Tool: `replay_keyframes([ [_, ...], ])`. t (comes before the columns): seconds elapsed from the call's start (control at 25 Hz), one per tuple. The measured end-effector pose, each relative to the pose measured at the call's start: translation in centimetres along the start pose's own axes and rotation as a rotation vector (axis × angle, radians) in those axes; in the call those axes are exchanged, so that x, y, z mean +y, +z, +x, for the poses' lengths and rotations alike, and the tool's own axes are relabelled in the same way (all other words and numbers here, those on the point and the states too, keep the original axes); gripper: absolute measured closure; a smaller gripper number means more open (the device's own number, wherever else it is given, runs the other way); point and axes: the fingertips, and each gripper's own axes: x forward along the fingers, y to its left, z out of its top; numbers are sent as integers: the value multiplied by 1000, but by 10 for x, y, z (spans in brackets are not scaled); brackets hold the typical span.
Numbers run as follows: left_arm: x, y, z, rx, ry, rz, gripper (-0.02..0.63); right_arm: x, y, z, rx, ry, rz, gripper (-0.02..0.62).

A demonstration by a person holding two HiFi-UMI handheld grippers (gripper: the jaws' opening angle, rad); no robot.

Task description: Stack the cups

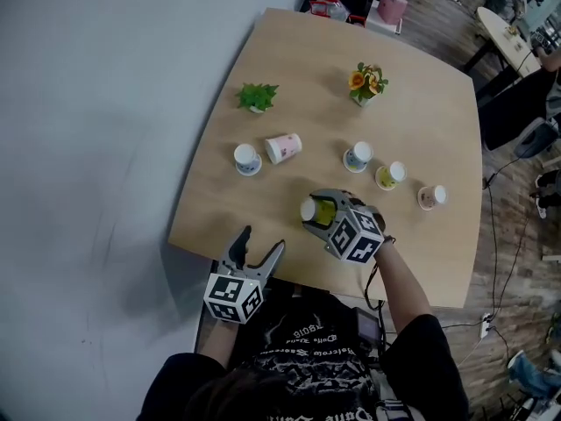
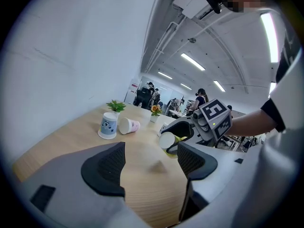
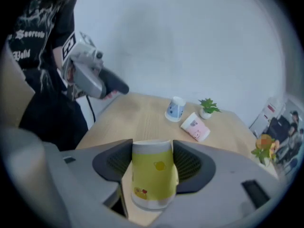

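**Carrying yellow cup (image 3: 152, 175) in right claw (image 1: 323, 211), over worktop (image 1: 421, 103) close to its near edge.**
Clamps both pads on the cup's sides, probably for stacking onto blue cup (image 1: 247, 158) or tipped pink cup (image 1: 283, 147) by the left edge. Holds left claw (image 1: 263, 242) wide apart and empty at the near edge. Confirms pad contact in right gripper view only; shows three further cups (image 1: 391, 174) toward the right edge in head view only.

Wooden table (image 1: 307, 60), scattered cups (image 1: 248, 159), two plants (image 1: 257, 96)
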Motion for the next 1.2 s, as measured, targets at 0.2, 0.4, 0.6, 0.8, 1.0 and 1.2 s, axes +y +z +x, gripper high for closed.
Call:
replay_keyframes([
  [0.2,-9,4,7,2,-26,19,252,10,19,-20,-275,-34,252,321],
  [0.4,-16,2,11,19,-31,49,253,32,11,-22,-378,-62,387,319],
  [0.6,-26,-3,11,51,-40,87,252,39,-5,-16,-442,-117,488,316],
  [0.8,-40,-2,15,56,-55,118,252,39,-24,-23,-448,-131,520,313],
  [1.0,-53,-8,16,69,-62,116,252,49,-41,-31,-401,-124,503,313],
  [1.2,-61,-11,24,68,-80,107,252,54,-42,-31,-383,-122,511,300],
])
